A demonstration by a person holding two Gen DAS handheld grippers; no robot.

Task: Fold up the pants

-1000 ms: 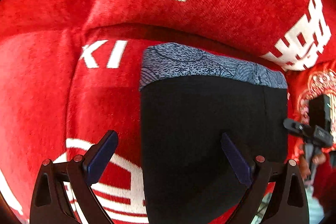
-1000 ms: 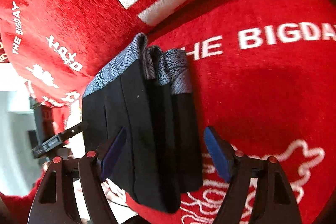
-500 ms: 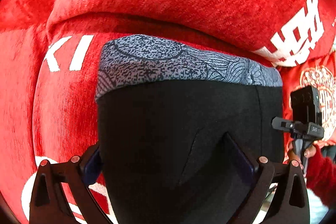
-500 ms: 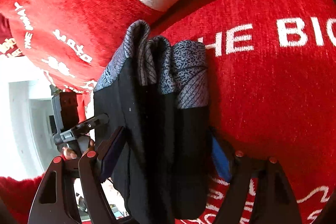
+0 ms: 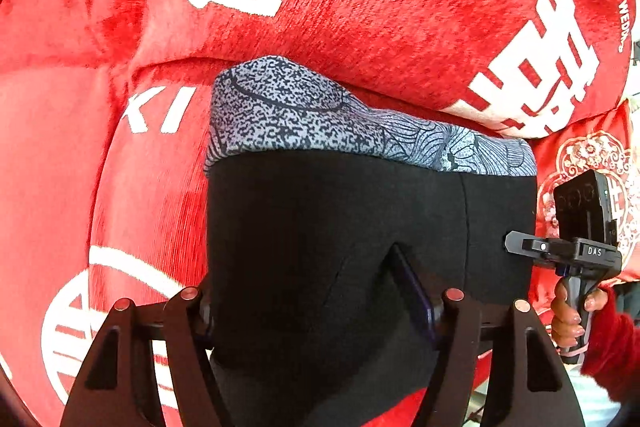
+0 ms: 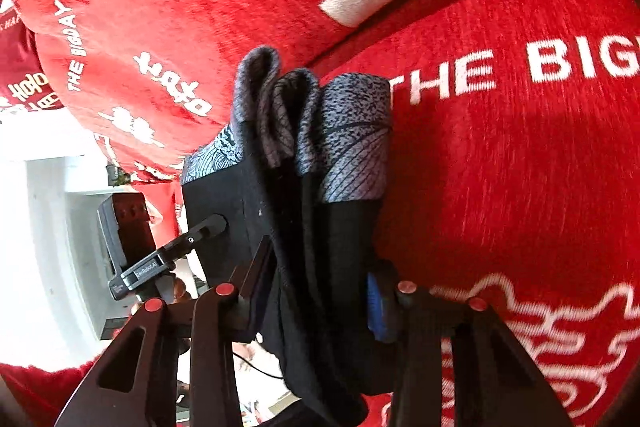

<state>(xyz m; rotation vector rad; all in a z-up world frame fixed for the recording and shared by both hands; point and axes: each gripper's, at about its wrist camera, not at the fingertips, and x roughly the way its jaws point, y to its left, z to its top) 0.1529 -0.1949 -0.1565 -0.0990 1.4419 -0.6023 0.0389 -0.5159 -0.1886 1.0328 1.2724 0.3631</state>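
The pants (image 5: 340,219) are black with a grey patterned waistband (image 5: 320,119), folded into a thick bundle of several layers. They rest on the red sofa seat (image 5: 152,195). My left gripper (image 5: 316,291) is shut on the bundle, its fingers pressed into both sides of the black cloth. In the right wrist view the bundle (image 6: 320,227) shows edge-on with its layered waistband (image 6: 312,115). My right gripper (image 6: 320,291) is shut on it from the other end. Each gripper shows in the other's view, the right one (image 5: 560,251) and the left one (image 6: 176,247).
Red cushions with white characters (image 5: 360,7) form the sofa back right behind the pants. The seat cushion (image 6: 520,147) reads "THE BIG". A white shelf or floor area (image 6: 48,227) lies past the sofa's left end.
Both grippers moved in from open around the folded pants and closed on them. The bundle now sits squeezed between the fingers of each.
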